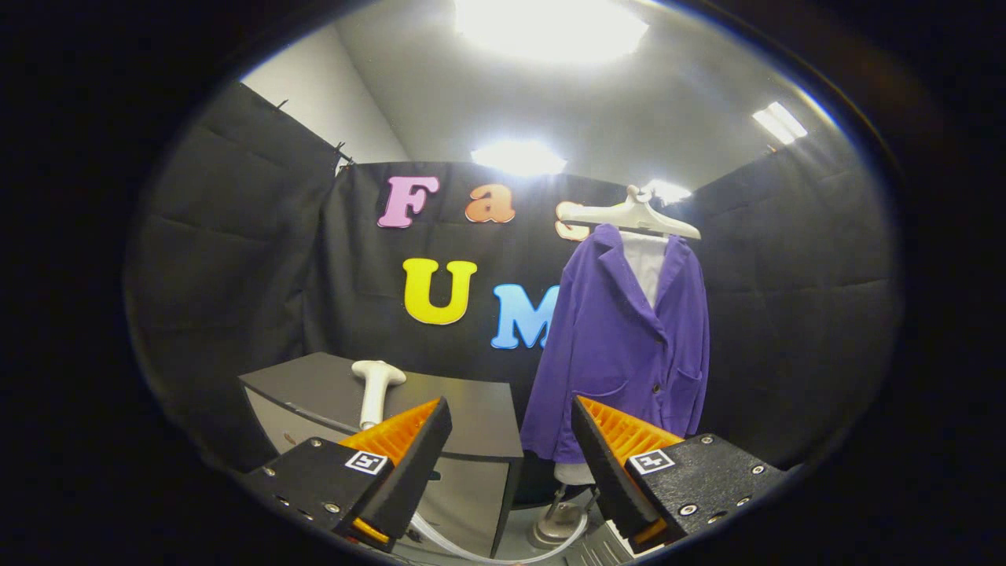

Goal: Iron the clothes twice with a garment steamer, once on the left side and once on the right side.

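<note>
Black-draped booth, purple jacket [621, 346] on hanger [633, 214] ahead, steamer [376, 387] on grey counter [464, 417], base hidden, hand-held gripper [511, 448] spread wide, holding nothing.

Claw [511, 448] open, steamer [376, 391] and jacket [621, 346] beyond.

Purple jacket [621, 346], white steamer [376, 389]

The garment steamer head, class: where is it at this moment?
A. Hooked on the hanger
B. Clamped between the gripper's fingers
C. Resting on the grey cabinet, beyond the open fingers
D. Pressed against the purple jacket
C: the steamer head rests on the grey cabinet, apart from the purple jacket, while the gripper has its fingers spread open with nothing between them.
</note>
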Tool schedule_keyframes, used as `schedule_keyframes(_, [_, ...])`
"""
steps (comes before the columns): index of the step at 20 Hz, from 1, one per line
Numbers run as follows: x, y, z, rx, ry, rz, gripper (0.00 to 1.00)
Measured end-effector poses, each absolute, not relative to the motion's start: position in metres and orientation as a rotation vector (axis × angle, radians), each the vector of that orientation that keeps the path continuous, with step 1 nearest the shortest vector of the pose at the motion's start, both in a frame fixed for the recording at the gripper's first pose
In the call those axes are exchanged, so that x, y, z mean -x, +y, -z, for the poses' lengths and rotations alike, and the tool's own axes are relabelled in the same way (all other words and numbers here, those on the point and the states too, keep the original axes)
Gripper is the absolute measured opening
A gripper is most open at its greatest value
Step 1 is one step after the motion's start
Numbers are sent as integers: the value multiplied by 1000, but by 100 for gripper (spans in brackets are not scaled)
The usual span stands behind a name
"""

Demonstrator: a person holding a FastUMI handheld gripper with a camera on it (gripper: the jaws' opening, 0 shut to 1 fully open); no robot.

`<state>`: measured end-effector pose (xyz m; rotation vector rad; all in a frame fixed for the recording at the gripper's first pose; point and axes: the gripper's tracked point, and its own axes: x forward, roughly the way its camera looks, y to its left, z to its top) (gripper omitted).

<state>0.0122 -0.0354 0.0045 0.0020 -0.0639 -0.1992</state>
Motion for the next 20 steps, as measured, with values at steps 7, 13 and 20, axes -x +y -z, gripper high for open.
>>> schedule_keyframes(7, [-13,-43,-1,-39,-83,217,95])
schedule_keyframes(13, [-10,-44,9,-44,-50,160,95])
schedule_keyframes(20, [7,-20,2,1,-10,29,95])
